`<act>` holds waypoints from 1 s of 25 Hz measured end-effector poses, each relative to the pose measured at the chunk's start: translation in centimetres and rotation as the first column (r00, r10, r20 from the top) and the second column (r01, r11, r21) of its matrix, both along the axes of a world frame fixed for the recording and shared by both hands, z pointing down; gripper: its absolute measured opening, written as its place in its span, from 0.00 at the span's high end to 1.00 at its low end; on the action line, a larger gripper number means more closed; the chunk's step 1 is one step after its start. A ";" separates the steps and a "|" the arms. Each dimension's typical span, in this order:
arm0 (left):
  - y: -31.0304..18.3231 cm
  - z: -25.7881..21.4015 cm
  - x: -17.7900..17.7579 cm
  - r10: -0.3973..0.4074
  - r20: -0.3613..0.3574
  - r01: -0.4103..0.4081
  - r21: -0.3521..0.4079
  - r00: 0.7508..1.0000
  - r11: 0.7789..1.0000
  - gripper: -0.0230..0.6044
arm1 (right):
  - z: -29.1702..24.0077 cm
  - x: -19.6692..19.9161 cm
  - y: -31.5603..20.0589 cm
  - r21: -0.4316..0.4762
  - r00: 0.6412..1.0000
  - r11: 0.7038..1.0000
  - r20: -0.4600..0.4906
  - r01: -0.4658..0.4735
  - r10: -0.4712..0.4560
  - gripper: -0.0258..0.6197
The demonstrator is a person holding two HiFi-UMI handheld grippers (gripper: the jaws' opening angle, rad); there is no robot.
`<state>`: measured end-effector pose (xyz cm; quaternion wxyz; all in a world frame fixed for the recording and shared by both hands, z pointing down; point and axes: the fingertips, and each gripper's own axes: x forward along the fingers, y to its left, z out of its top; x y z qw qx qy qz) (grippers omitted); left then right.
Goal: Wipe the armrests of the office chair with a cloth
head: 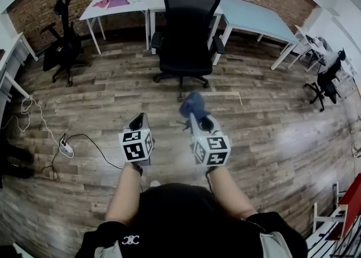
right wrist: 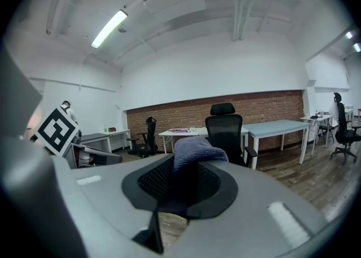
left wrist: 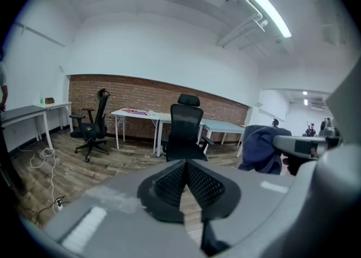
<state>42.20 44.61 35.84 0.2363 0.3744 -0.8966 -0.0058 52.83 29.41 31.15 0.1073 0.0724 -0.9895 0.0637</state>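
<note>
A black office chair [head: 185,31] with a headrest stands ahead of me on the wood floor, its two armrests [head: 156,39] [head: 218,43] out to the sides. It also shows in the left gripper view as the office chair [left wrist: 184,132] and in the right gripper view as the office chair [right wrist: 225,133]. My right gripper [head: 194,115] is shut on a blue cloth [head: 193,103], which bulges above the jaws as the blue cloth [right wrist: 193,151]. My left gripper [head: 137,120] is shut and holds nothing; its pads meet. Both grippers hang well short of the chair.
White desks [head: 127,2] and a pale blue table [head: 254,20] line the brick wall behind the chair. A second black chair [head: 63,45] stands at left, another chair [head: 328,76] at right. A power strip and cable [head: 66,148] lie on the floor at left.
</note>
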 end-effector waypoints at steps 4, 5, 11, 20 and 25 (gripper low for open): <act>3.2 0.3 -2.4 -0.003 0.007 0.003 0.000 1.000 1.000 0.95 | 0.5 -2.4 2.6 0.005 1.000 1.000 -0.014 -0.012 0.012 0.83; 3.9 0.5 -2.9 0.002 0.011 -0.002 -0.007 1.000 1.000 0.95 | 0.7 -2.9 3.3 0.006 1.000 1.000 -0.019 -0.016 0.016 0.83; 7.3 1.7 -5.5 0.016 -0.024 -0.016 0.010 1.000 1.000 0.95 | 1.9 -5.7 7.1 0.040 0.997 0.999 -0.072 0.016 -0.013 0.83; 7.8 3.3 -10.1 0.014 -0.029 -0.015 -0.030 0.999 0.999 0.95 | 2.8 -11.8 6.8 0.002 0.998 0.999 -0.052 0.032 -0.031 0.83; 5.7 3.5 -15.3 0.016 -0.010 -0.017 -0.072 1.000 0.997 0.95 | 3.5 -18.1 4.6 -0.024 0.998 0.998 -0.039 0.057 -0.058 0.83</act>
